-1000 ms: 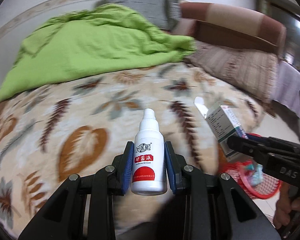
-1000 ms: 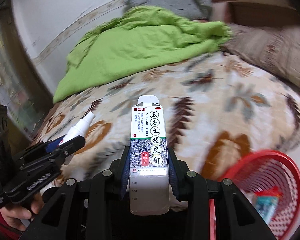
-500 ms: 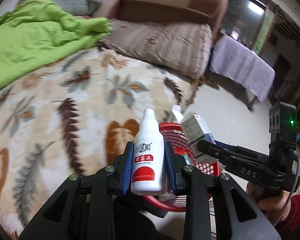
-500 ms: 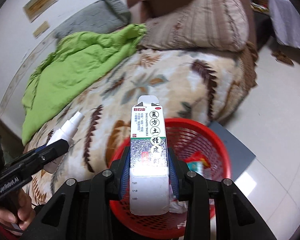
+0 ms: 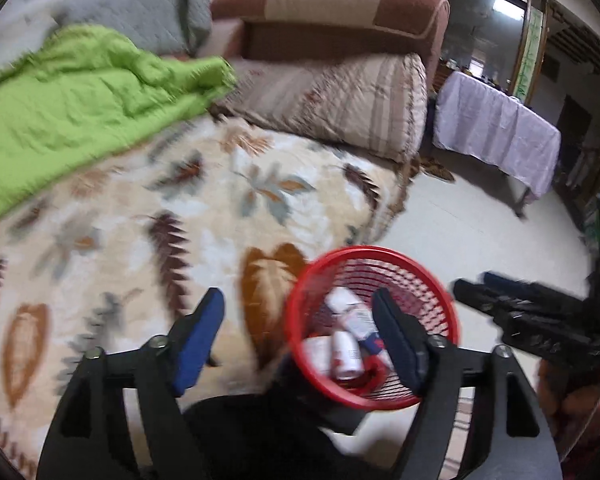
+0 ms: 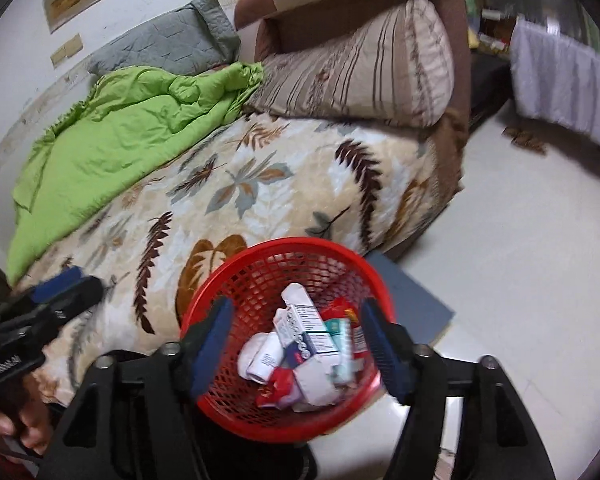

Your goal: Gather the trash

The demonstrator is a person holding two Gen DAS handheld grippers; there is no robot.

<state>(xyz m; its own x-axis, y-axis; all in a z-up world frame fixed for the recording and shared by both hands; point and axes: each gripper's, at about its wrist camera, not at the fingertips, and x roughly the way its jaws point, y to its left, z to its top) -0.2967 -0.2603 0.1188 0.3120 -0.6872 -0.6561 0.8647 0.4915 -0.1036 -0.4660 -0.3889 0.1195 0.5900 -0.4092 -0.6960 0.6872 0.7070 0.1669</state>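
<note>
Looking forward along the left gripper (image 5: 300,320), the left wrist view shows its two blue-padded jaws wide apart and opening further, with nothing between them. Behind and below the right-hand jaw stands a red mesh basket (image 5: 300,296) on the pale floor, right against the edge of a bed. Inside it lie a white bottle (image 5: 346,354) and other small packages, blurred. The jaws seem spread here because the basket is where trash is meant to fall. The bed carries a cream blanket with leaf patterns (image 5: 204,208), a crumpled green quilt (image 5: 80,96) farther back, and a striped pillow (image 5: 332,104) against a brown headboard. At the right edge the other tool, the right gripper (image 5: 466,286), points in toward the basket, held by a hand (image 5: 568,396).

The right wrist view looks steeply down into the same basket (image 6: 236,272). The right gripper (image 6: 298,338) hangs directly above it, jaws parted and widening, empty, framing the heap below. The heap holds a white and blue carton (image 6: 304,328), a white bottle (image 6: 266,358), and red and teal wrappers. A grey flat board (image 6: 416,304) lies on the floor under the basket's far side. At the left edge the left gripper (image 6: 94,280) reaches in over the blanket, a hand (image 6: 24,420) gripping its handle. No trash shows on the visible blanket, so both tools look free to fetch more, if any remains.
</note>
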